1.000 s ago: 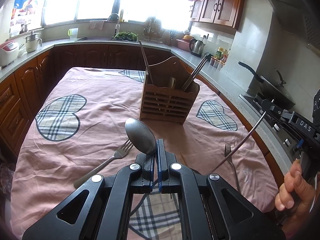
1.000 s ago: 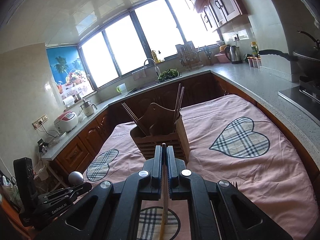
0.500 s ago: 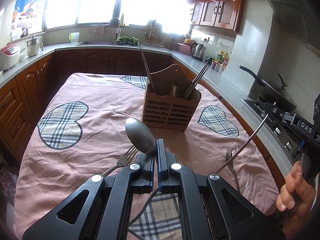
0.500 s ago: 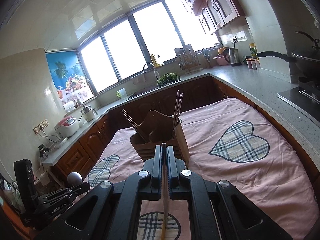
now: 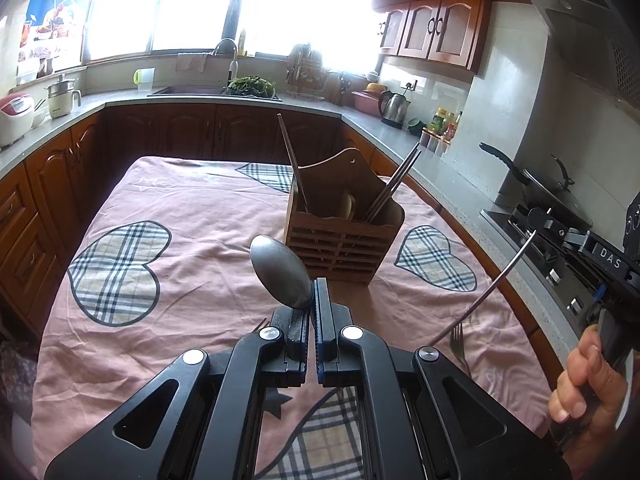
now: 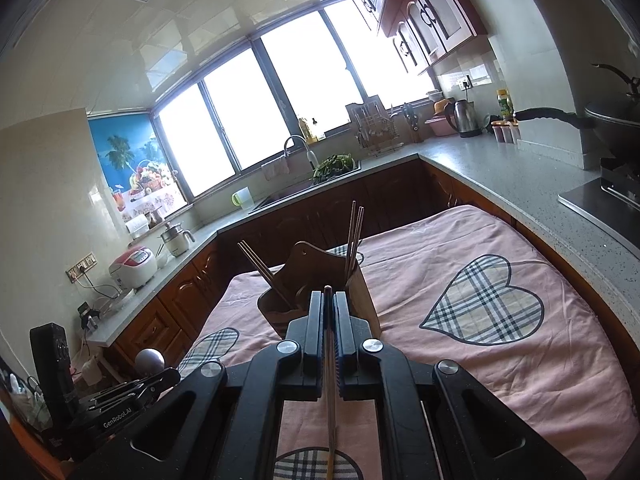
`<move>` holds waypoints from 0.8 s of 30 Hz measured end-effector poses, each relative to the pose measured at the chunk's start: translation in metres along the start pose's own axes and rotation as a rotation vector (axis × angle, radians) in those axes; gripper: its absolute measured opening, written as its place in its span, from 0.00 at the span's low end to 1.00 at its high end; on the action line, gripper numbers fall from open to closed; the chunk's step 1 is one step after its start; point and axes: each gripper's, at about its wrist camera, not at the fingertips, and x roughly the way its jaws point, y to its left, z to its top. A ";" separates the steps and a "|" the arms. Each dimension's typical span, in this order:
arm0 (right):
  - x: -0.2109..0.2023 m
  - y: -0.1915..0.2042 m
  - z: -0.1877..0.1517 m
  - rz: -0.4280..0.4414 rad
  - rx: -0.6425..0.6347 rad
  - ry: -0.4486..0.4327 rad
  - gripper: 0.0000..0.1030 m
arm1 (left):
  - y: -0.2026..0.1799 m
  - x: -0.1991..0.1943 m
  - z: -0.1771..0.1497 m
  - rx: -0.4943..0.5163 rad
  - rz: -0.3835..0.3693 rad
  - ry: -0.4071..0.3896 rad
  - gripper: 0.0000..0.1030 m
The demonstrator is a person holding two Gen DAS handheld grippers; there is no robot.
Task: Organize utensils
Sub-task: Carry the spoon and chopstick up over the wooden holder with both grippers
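Note:
My left gripper (image 5: 313,292) is shut on a metal spoon (image 5: 280,272) whose bowl stands up just left of the fingertips. Beyond it on the pink tablecloth stands the wooden utensil holder (image 5: 340,244), with chopsticks leaning out of both ends. My right gripper (image 6: 329,300) is shut on the end of a long thin metal stick (image 6: 329,360), like a chopstick, which slants down towards the table (image 5: 492,288). A hand (image 5: 584,392) grips the right tool at the frame's edge. One fork (image 5: 456,340) lies on the cloth at the right. Another is almost hidden behind my left gripper.
The table (image 5: 200,200) wears a pink cloth with plaid hearts. A stone counter wraps round it, with a sink (image 5: 188,90), kettle (image 5: 394,106), rice cooker (image 6: 134,266) and, at the right, a hob with a black wok (image 5: 544,188).
The left gripper has risen and drawn a little nearer the holder with the spoon. The fork at its left has slipped almost out of sight behind it. The right gripper has barely shifted.

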 end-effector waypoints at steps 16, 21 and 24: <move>0.019 0.007 0.033 0.005 -0.006 -0.039 0.04 | 0.018 0.012 0.053 -0.032 -0.009 -0.063 0.02; 0.027 0.012 0.051 0.005 -0.012 -0.077 0.04 | 0.018 0.016 0.077 -0.025 -0.005 -0.111 0.02; 0.033 0.011 0.060 0.008 -0.003 -0.100 0.04 | 0.018 0.020 0.093 -0.020 -0.002 -0.140 0.02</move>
